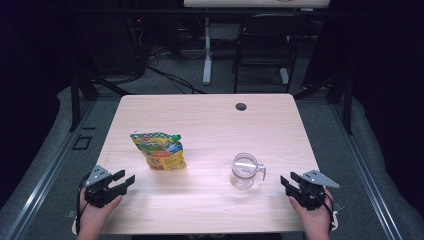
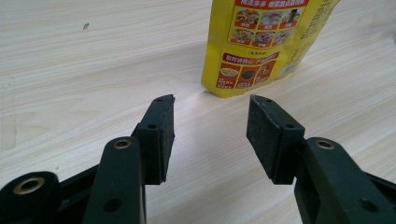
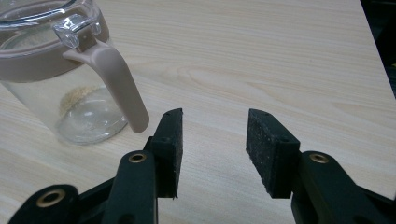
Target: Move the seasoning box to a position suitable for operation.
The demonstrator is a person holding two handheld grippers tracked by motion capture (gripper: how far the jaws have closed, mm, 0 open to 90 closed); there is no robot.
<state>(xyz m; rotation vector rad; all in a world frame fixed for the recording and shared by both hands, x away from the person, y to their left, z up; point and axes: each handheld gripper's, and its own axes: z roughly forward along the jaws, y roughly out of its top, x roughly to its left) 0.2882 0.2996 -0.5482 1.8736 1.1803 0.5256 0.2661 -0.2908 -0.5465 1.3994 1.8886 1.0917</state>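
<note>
The yellow pouch (image 1: 159, 150) lies flat left of centre on the desk (image 1: 210, 115), long axis running away from me, spout corner far right. My left hand-held gripper (image 1: 125, 181) is apart and empty just short of it; I'd approach low and pinch 1 edge. The glass jug (image 1: 244, 171) stands upright, handle toward my right hand-held gripper (image 1: 289, 182), also apart.

We see a yellow pouch (image 1: 159, 150) with green-checked top and red panels, a clear jug (image 1: 244, 171) with beige handle, on a pale woodgrain table (image 1: 210, 120).
</note>
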